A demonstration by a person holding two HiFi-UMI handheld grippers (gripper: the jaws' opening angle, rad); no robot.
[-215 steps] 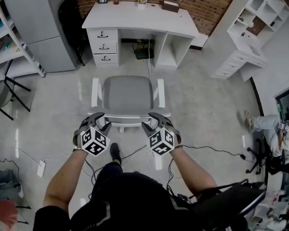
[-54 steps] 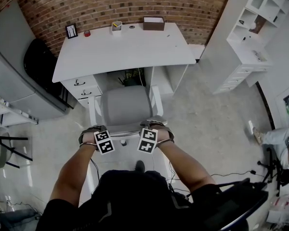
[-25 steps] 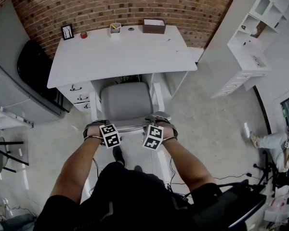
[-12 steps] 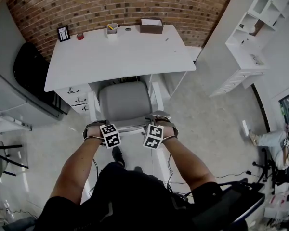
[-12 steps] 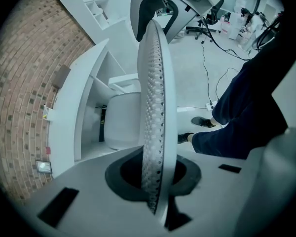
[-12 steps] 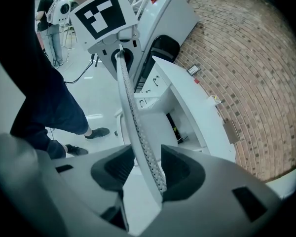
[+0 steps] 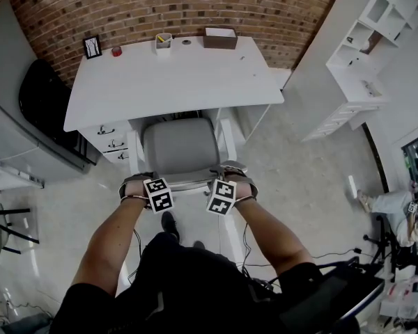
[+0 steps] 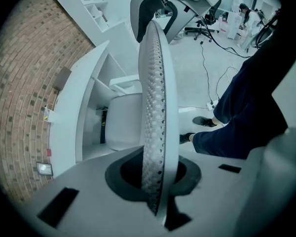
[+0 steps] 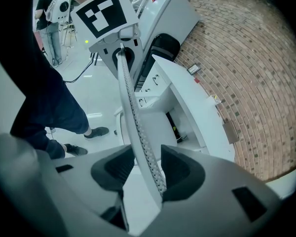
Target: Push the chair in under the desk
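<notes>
Under the tabletop: chair partway in, both claws on its backrest.

Down at the knee gap I've got the grey chair point(image 7: 180, 148) with its front part tucked beneath the edge of the white tabletop point(image 7: 171, 82), drawers point(image 7: 113, 143) just to its left — its rear part and the backrest point(image 8: 155, 83) stick out toward me. Left claw point(image 8: 153, 174) is nearly closed, pinching the thin perforated top edge of the backrest. Right claw point(image 9: 147, 169) stands much wider, yet the backrest runs between its pads and both look pressed against it. Both claws point steeply down, side by side along that top edge. Over at the tabletop's far side, against the brick wall point(image 7: 195, 5), sit a small frame point(image 7: 92, 46), a cup point(image 7: 164, 41) and a brown box point(image 7: 219, 38).
</notes>
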